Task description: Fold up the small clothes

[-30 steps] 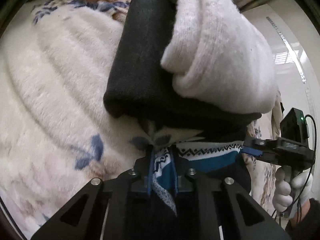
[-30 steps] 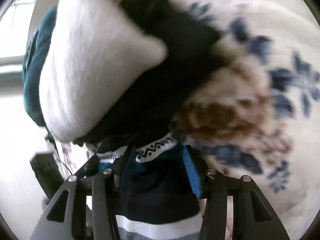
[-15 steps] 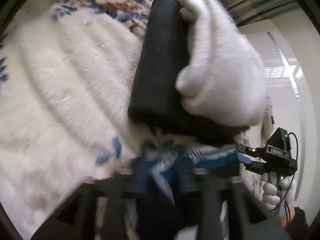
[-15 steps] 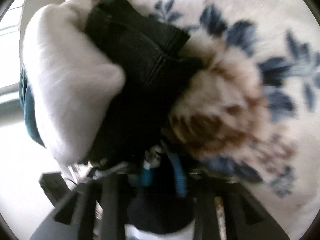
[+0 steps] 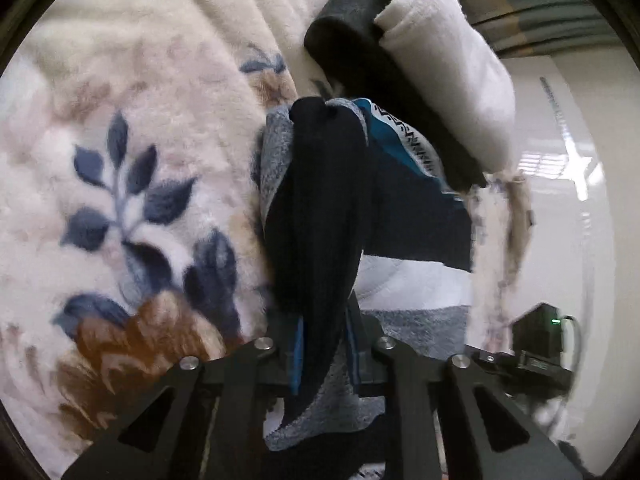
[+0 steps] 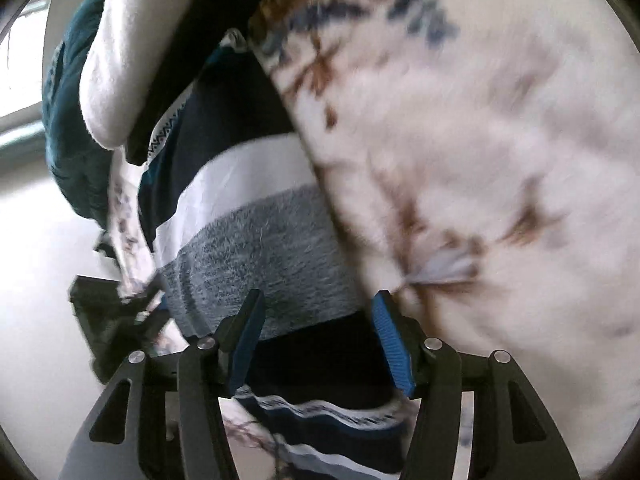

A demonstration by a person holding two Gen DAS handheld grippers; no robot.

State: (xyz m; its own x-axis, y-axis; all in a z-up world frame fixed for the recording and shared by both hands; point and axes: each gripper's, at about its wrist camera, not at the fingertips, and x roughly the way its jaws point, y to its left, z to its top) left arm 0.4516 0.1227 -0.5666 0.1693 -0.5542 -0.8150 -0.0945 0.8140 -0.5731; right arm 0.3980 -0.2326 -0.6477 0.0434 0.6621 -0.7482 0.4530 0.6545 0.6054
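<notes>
A striped knit garment [image 5: 404, 208], navy, teal, white and grey with a zigzag band, lies on a floral fleece blanket [image 5: 132, 152]. My left gripper [image 5: 322, 344] is shut on a bunched dark fold of it [image 5: 320, 208]. In the right wrist view the same garment [image 6: 256, 240] runs between the pads of my right gripper [image 6: 314, 332], whose jaws stand apart around the cloth; its blue pads [image 6: 390, 336] show. The right gripper body shows at the left wrist view's lower right [image 5: 536, 344].
A folded black piece [image 5: 360, 44] and a folded white fleece piece [image 5: 452, 64] are stacked just beyond the striped garment. A teal item [image 6: 68, 92] lies under the white one. The blanket edge [image 5: 516, 216] drops off to a pale floor on the right.
Both grippers pulled back from the stack, drawing the striped garment toward me. The left gripper's hold now shows a dark bunched fold. The right jaws have opened wider.
</notes>
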